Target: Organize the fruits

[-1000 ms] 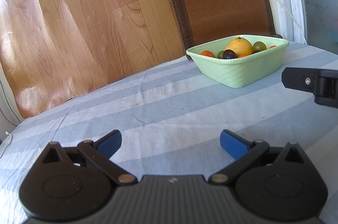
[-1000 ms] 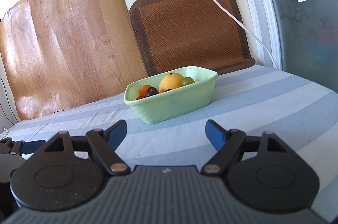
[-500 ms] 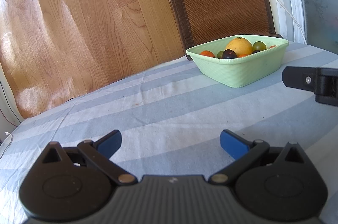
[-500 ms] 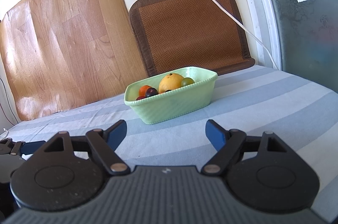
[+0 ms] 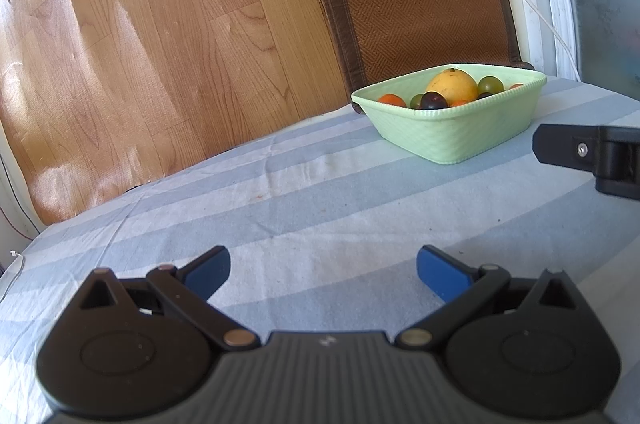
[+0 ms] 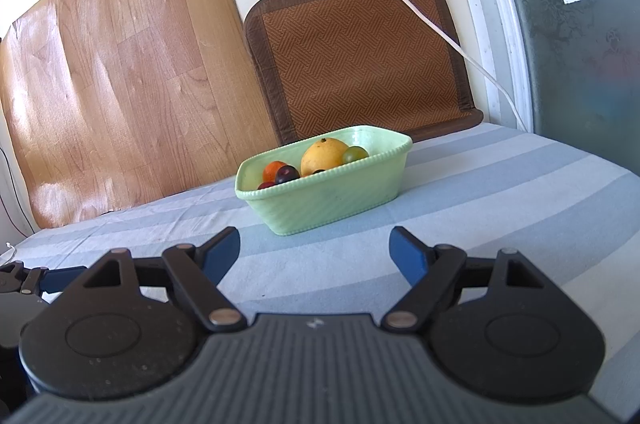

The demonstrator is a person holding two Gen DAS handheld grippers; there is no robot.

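We see all the fruit [image 6: 323,158] in the green bowl [image 6: 332,202] on the counter [image 5: 320,192], none loose, with left gripper [image 5: 323,274] and right gripper [image 6: 315,251] both spread and empty, so we judge organizing nearly finished.

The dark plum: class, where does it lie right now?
In both wrist views, the dark plum lies inside the green bowl, against its near rim, between the tangerine and the large orange.
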